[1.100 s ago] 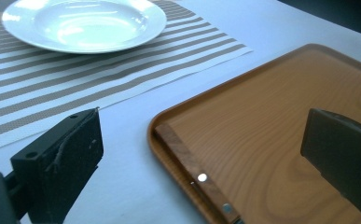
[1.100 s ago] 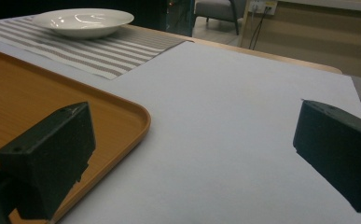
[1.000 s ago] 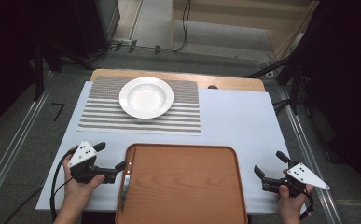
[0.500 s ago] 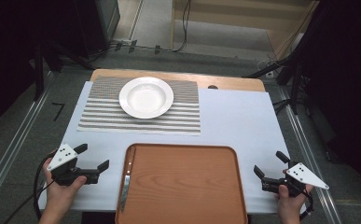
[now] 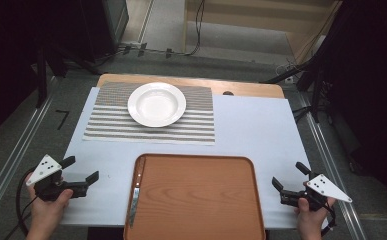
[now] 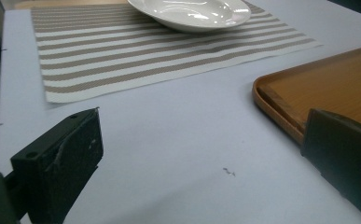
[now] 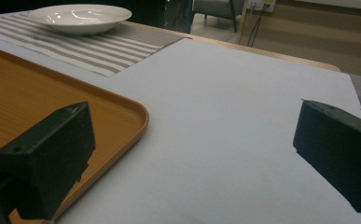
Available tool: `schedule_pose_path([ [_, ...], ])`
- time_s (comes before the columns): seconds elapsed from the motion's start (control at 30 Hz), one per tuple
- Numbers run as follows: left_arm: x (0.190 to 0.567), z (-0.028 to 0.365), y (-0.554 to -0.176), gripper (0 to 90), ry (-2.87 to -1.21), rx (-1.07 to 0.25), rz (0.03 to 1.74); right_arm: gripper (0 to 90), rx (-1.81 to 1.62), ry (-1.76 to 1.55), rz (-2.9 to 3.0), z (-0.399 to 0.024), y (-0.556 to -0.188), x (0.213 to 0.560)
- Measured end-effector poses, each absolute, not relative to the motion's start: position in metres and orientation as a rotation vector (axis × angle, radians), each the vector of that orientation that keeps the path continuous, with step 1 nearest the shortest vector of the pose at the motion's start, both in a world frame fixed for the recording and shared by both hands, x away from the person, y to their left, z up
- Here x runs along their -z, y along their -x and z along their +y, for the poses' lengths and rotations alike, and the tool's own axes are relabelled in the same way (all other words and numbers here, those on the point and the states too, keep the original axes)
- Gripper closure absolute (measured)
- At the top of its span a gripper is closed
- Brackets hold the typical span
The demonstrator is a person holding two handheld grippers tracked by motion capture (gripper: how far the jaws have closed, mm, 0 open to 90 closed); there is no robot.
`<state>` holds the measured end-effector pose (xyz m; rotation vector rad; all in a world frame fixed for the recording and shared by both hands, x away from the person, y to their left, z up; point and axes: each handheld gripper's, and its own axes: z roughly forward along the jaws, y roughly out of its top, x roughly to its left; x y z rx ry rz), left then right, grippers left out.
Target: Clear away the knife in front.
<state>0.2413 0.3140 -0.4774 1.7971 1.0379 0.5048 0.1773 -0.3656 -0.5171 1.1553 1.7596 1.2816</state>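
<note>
Your left gripper (image 5: pixel 81 170) had drawn away from the tray (image 5: pixel 196 197) toward lower left; both it and the right gripper (image 5: pixel 287 181) stood wide open, empty.

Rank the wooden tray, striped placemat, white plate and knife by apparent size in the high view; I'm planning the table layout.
1. Wooden tray, though it lies nearer the camera.
2. Striped placemat, close to the tray, so their order is unsure.
3. White plate.
4. Knife, a thin strip inside the tray's left edge.

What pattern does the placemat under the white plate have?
The placemat has brown and white stripes running across it, under the plate. Clearest in the left gripper view.
</note>
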Motion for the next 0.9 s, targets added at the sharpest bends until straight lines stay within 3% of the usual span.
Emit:
schedule_pose_path([
  [0.4,0.482,0.346,-0.242,0.0,-1.733,-0.510,1.109,0.0,-1.274,-1.163,1.762,-0.365,-0.178,0.517],
  [0.9,0.490,0.338,-0.241,0.0,-1.782,-0.522,1.078,0.0,-1.276,-1.168,1.758,-0.367,-0.178,0.517],
])
